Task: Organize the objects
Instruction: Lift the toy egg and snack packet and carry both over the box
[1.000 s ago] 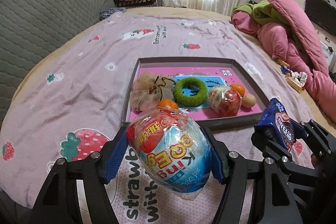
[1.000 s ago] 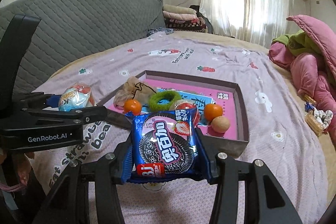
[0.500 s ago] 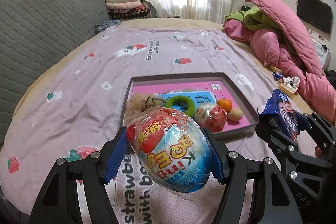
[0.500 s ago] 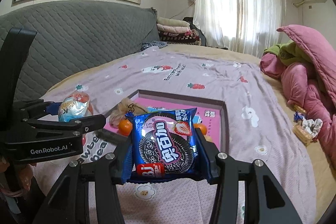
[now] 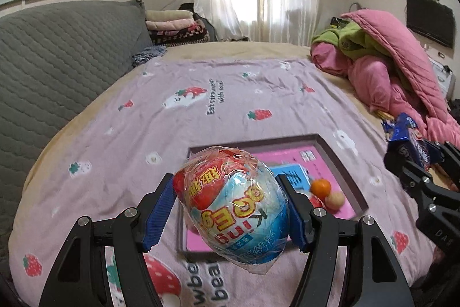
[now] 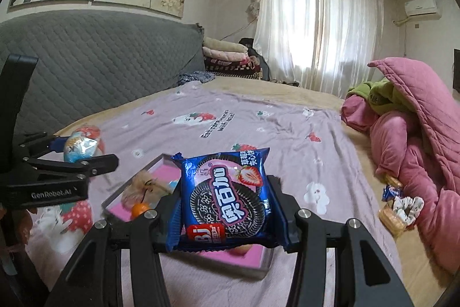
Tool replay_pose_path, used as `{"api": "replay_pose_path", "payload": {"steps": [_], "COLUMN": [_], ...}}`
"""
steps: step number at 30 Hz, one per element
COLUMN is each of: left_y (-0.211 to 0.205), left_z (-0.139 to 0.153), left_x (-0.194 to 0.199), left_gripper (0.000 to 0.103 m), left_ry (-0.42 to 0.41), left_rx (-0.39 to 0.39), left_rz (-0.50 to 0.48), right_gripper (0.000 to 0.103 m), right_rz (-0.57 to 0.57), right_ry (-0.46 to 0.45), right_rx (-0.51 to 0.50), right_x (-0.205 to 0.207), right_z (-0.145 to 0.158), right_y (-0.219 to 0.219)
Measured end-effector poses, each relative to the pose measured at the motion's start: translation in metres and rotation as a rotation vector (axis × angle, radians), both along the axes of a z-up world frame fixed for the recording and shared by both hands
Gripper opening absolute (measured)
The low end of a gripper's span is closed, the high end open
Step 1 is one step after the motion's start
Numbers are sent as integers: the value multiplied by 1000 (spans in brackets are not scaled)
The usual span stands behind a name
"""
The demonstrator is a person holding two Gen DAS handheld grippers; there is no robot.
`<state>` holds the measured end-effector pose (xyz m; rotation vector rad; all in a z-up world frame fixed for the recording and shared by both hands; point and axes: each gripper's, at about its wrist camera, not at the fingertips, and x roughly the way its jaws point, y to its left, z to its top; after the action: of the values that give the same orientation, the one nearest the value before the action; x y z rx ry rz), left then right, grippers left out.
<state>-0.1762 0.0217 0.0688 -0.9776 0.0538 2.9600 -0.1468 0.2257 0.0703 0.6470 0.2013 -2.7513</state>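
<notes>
My left gripper (image 5: 230,206) is shut on a plastic-wrapped red and blue toy egg (image 5: 233,206), held above the bed in front of the grey tray (image 5: 342,160). My right gripper (image 6: 225,209) is shut on a blue cookie packet (image 6: 227,197), also held in the air above the tray (image 6: 115,196). The tray has a pink bottom and holds an orange (image 5: 320,186), a beige ball (image 5: 335,199) and a mesh pouch (image 6: 145,183); most of it is hidden behind the held objects. The left gripper (image 6: 77,148) shows at the left of the right wrist view.
The bed has a lilac strawberry-print sheet (image 5: 201,105) and a grey quilted headboard (image 5: 57,53). A pink and green duvet pile (image 6: 408,134) lies at the right. Small snacks and a scrunchie (image 6: 402,206) lie by the duvet. Folded blankets (image 6: 227,56) sit at the far end.
Both grippers have risen and pulled back from the tray with their objects held; the tray now looks smaller and lower in both views. The grips are unchanged.
</notes>
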Motion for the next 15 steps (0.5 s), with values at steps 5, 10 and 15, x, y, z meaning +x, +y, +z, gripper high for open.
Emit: {"api": "replay_pose_path", "payload": {"steps": [5, 10, 15], "left_y": [-5, 0, 15], "left_z": [-1, -12, -34], "left_x": [-19, -37, -49], "left_gripper": [70, 70, 70], "left_ry": [0, -10, -34], "left_rx": [-7, 8, 7], "left_rz": [4, -13, -36], "right_gripper": [51, 51, 51], "right_rz": [-13, -13, -20], "right_ry": [-4, -26, -85], "right_rx": [2, 12, 29], "right_x": [-19, -35, -48], "right_z": [0, -11, -37], "right_y": [1, -2, 1]}}
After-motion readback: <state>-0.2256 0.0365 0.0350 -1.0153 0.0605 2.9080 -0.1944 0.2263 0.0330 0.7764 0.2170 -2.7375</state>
